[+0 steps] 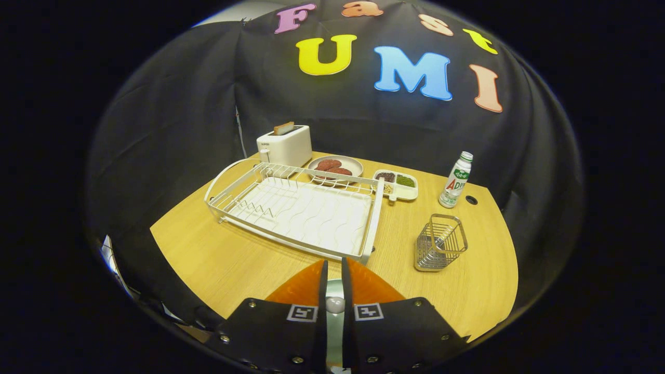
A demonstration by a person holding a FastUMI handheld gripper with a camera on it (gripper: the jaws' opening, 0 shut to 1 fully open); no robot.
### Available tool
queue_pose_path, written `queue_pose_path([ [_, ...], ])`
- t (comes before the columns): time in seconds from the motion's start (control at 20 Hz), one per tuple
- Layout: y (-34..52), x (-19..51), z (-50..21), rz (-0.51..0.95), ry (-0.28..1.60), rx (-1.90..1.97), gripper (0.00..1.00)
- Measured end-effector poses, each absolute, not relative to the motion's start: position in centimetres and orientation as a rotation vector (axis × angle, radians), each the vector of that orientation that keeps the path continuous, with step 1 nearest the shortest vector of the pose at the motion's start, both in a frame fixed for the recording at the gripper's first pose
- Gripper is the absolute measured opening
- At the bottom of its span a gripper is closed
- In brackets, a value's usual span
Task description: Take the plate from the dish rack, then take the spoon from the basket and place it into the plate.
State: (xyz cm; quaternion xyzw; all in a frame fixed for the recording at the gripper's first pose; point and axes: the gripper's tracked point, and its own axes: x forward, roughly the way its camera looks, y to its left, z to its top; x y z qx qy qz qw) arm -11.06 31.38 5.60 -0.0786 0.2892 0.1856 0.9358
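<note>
The wooden table carries a white dish rack, and it holds no plate. The orange plate lies under the gripper, just before the rack. The fingers are nearly closed on a spoon (its pale handle shows between them). The wire basket stands to the right, near a bottle.

The jaws hide most of the orange plate and spoon.

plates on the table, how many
2: an orange plate under the gripper, whose fingers are closed on something silvery, and a grey plate with patties beside the toaster.
</note>
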Motion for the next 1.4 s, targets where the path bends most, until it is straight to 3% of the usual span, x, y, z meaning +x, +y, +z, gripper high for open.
queue_pose_path([
  [0.3,29.6,-11.6,5.0,0.399,0.609,-0.138,0.15],
  [0.35,29.1,-11.7,5.2,0.388,0.6,-0.128,0.27],
  [0.45,27.3,-11.7,5.3,0.354,0.595,-0.123,0.38],
  [0.55,25.4,-11.6,6.0,0.309,0.57,-0.108,0.6],
  [1.05,14.3,-9.1,18.3,0.039,0.25,0.002,0.59],
  [1.4,11.4,-8.3,29.6,0.011,-0.044,0.025,0.6],
])
